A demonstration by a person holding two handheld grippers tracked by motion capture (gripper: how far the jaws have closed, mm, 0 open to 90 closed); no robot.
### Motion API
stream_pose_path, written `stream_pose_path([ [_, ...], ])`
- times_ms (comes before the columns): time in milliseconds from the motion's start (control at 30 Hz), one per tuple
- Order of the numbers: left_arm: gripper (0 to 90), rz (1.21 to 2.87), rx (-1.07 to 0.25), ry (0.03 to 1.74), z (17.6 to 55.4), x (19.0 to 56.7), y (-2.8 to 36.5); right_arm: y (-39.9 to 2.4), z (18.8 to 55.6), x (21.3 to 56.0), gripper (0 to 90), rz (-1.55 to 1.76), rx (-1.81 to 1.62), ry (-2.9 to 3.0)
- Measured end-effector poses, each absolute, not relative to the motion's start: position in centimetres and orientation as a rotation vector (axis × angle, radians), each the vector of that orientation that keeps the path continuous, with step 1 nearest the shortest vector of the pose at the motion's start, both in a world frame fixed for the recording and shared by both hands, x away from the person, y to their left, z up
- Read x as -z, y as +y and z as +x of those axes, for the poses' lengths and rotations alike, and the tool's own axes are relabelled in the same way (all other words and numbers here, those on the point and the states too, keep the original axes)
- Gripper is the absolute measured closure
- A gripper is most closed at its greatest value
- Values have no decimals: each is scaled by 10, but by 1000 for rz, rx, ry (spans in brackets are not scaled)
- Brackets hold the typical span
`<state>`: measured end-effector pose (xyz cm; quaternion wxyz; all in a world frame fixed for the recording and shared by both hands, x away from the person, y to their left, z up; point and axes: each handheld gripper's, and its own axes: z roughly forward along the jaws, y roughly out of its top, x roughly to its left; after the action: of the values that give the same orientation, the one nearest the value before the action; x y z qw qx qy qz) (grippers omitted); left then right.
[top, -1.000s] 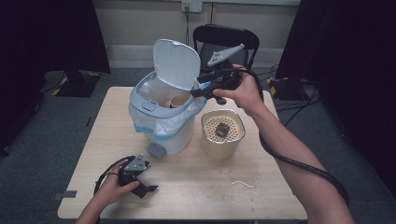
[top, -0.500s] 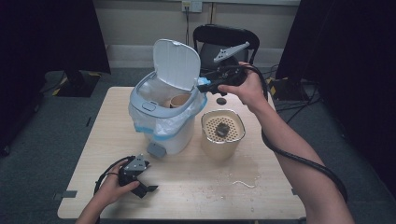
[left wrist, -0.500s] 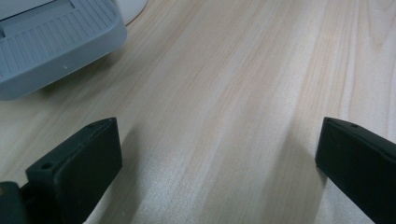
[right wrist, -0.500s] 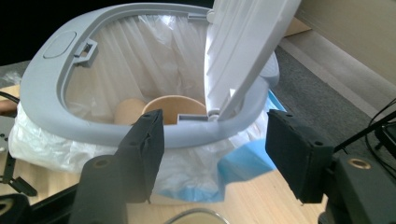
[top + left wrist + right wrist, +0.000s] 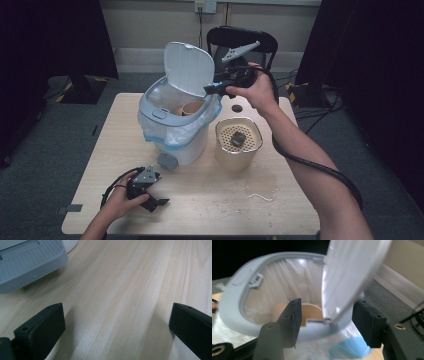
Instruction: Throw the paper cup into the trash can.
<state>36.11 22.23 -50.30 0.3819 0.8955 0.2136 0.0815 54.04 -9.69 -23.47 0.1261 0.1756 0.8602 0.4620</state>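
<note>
High view first, from the left: the left gripper (image 5: 150, 197) lies low on the tabletop (image 5: 215, 200) near its front-left corner, cupped under the person's left hand (image 5: 122, 200), apparently parked there so the other hand can do the work; in the left gripper view its jaws stand wide apart over bare wood with nothing between them, and the grey foot pedal (image 5: 27, 265) of the bin sits just ahead. Toward the middle stands the small pedal bin (image 5: 175, 127), lined with a clear bag whose blue-edged rim is folded over the outside, and a tan paper cup (image 5: 192, 107) rests inside it. Its lid (image 5: 189, 67) stands upright on the rear hinge, which leaves the mouth free for dropping things in. To the right, the right gripper (image 5: 212, 89) is held level above the bin's right rim, pointing left at the lid's lower edge, the right hand (image 5: 255, 90) wrapped around its body and the forearm stretched diagonally up from the lower right. In the right gripper view the lid's edge (image 5: 342, 290) sits between the jaws, which have just been closing but stay apart, neither pad visibly pressing on it; judging by that, the aim is to take the lid and swing it shut. Just right of the bin stands a beige strainer container (image 5: 238, 142) with a dark scrap on its perforated insert, well clear of the lid's path.
</note>
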Motion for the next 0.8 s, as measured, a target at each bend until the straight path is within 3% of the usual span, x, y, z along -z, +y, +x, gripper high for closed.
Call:
stream_pose_path([
  [800, 0, 2294, -203, 538, 361, 502, 223, -72, 525, 223, 353, 395, -1384, 2529],
])
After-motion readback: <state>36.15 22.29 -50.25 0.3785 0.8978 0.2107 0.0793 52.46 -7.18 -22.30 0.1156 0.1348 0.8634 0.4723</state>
